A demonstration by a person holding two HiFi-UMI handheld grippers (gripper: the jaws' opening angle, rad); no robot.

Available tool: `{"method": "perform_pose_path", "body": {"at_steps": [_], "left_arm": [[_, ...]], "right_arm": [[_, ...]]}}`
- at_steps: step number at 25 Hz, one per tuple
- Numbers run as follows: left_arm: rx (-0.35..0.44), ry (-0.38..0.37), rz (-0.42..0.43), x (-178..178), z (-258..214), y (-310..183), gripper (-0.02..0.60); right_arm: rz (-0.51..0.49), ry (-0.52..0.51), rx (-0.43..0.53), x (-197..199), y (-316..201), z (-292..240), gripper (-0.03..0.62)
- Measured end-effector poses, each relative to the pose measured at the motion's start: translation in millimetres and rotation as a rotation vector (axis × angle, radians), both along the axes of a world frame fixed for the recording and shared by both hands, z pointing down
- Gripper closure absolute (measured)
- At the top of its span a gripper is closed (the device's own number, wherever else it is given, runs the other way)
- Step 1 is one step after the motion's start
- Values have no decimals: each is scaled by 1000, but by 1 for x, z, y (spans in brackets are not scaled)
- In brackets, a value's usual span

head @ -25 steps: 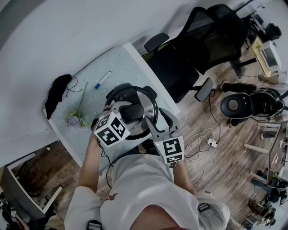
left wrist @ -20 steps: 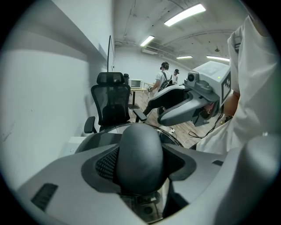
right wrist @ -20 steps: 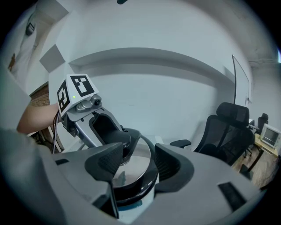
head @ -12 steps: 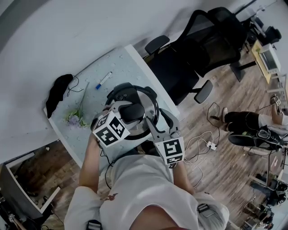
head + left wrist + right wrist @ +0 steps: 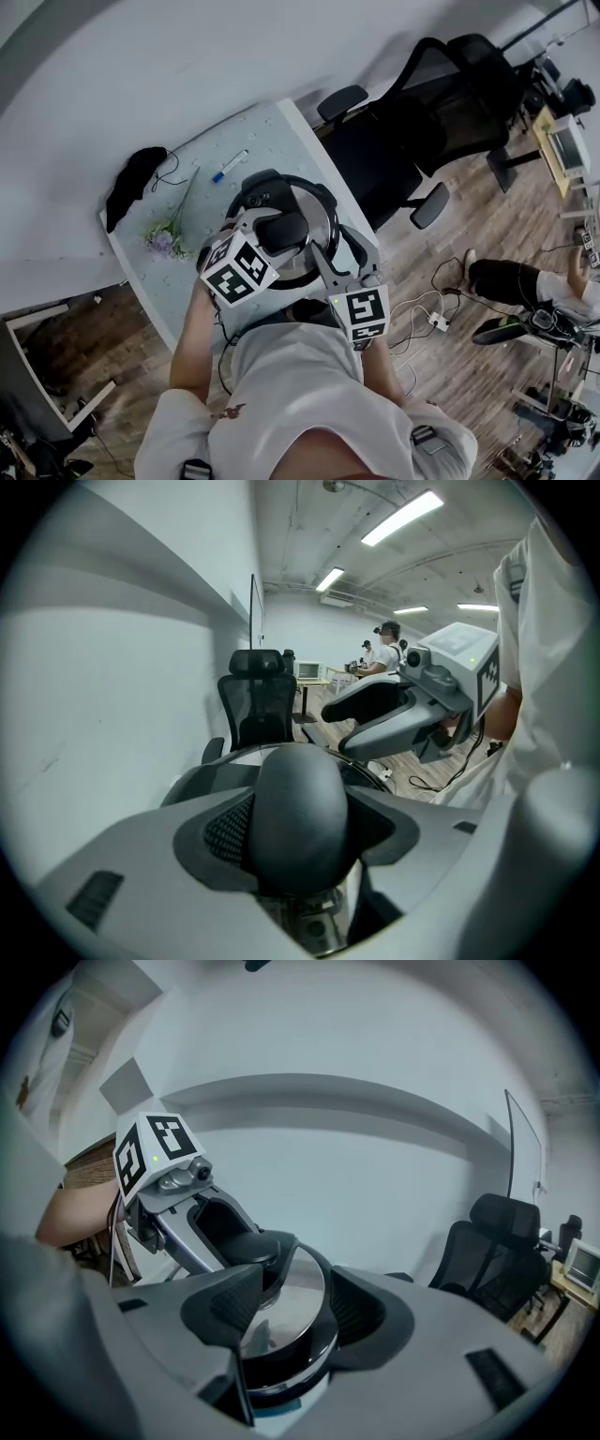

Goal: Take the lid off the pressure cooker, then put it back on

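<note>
Between our left gripper's fingers sits the black knob, clamped tight. Our right gripper's fingers stand wide astride the steel lid. Only the head view shows the pressure cooker near the counter's edge, with open counter beyond the left fingers.

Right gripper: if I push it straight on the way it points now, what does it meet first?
Most likely the pressure cooker lid: it sits dead ahead of the right gripper, between its open fingers. The left gripper, shut on the lid handle, lies just beyond. Depth is uncertain.
</note>
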State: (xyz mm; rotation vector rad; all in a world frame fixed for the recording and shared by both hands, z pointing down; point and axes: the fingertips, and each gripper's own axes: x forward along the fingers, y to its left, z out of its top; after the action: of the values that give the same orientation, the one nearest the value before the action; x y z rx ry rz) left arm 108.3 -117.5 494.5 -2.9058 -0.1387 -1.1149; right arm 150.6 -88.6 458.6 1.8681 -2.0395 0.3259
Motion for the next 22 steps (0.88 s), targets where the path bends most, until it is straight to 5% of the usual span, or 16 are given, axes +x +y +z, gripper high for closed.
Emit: {"method": "perform_pose_path", "body": {"at_steps": [22], "left_arm": [[52, 48, -411, -80, -22, -21, 307]], "right_arm": [[-303, 15, 51, -70, -27, -13, 365]]}}
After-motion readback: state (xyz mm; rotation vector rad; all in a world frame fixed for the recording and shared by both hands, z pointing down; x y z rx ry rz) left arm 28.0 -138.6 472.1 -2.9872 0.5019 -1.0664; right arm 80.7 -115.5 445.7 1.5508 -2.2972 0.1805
